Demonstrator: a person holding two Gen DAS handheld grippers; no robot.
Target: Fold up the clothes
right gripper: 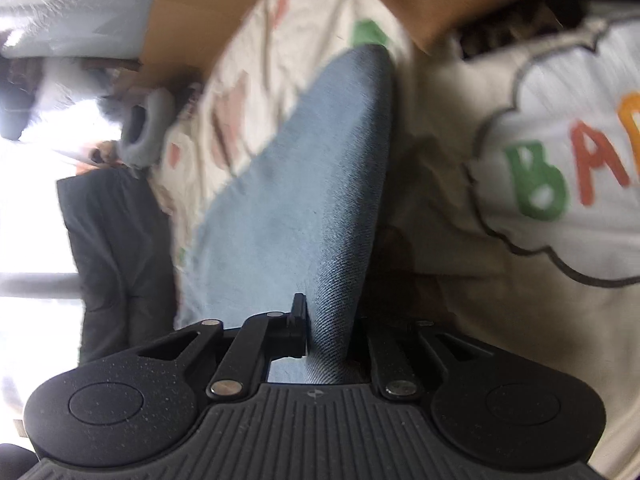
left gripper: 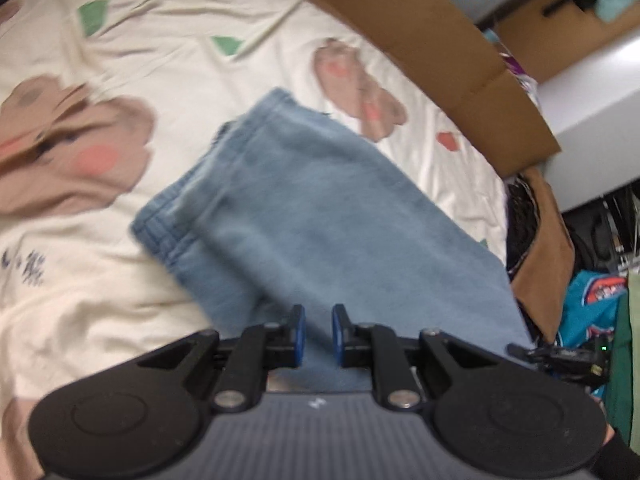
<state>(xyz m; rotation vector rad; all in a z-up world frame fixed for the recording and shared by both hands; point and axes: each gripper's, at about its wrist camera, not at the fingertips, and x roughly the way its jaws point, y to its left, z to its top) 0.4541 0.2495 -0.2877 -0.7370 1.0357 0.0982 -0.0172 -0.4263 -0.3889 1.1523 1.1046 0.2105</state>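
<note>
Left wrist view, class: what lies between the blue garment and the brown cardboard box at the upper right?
Only the cream printed bedsheet lies between the blue garment and the cardboard box; a pinkish-brown printed figure sits on that stretch. The left wrist view shows this.

Two close wrist views angled down, sharing blue garment (left gripper: 320, 208) (right gripper: 320, 184) on printed sheet (left gripper: 160, 52).

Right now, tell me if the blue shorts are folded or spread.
Folded: the blue shorts lie doubled on the printed bedsheet, waistband layers stacked.
</note>
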